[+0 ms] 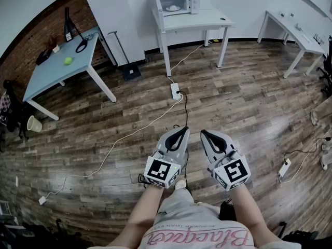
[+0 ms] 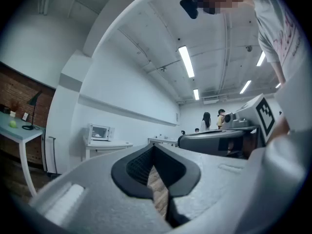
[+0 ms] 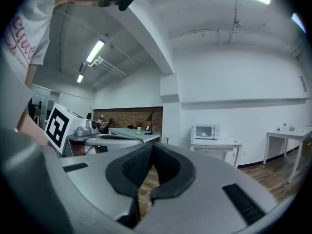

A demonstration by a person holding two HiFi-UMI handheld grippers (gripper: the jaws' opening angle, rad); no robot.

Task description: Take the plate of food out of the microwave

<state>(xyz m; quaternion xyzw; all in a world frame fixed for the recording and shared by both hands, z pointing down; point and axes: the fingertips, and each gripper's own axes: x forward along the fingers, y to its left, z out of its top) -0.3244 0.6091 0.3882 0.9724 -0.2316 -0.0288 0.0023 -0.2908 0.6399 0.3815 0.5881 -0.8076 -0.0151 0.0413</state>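
Note:
The white microwave (image 1: 174, 4) stands far off on a white table (image 1: 199, 19) at the top of the head view. A white plate (image 1: 173, 7) shows through its window. It also appears small in the left gripper view as the microwave (image 2: 99, 132) and in the right gripper view as the microwave (image 3: 204, 131). Both grippers hang close to the person's body over the wooden floor, several steps short of the table. The left gripper (image 1: 182, 132) (image 2: 155, 152) is shut with nothing in it. Beside it, the right gripper (image 1: 204, 134) (image 3: 152, 151) is shut and empty too.
A power strip (image 1: 175, 91) and its white cable lie on the floor between me and the microwave table. A blue-grey table (image 1: 57, 69) with a green ball (image 1: 68, 60) stands at the left. Another white table (image 1: 296, 34) is at the right. People (image 2: 206, 122) stand far off.

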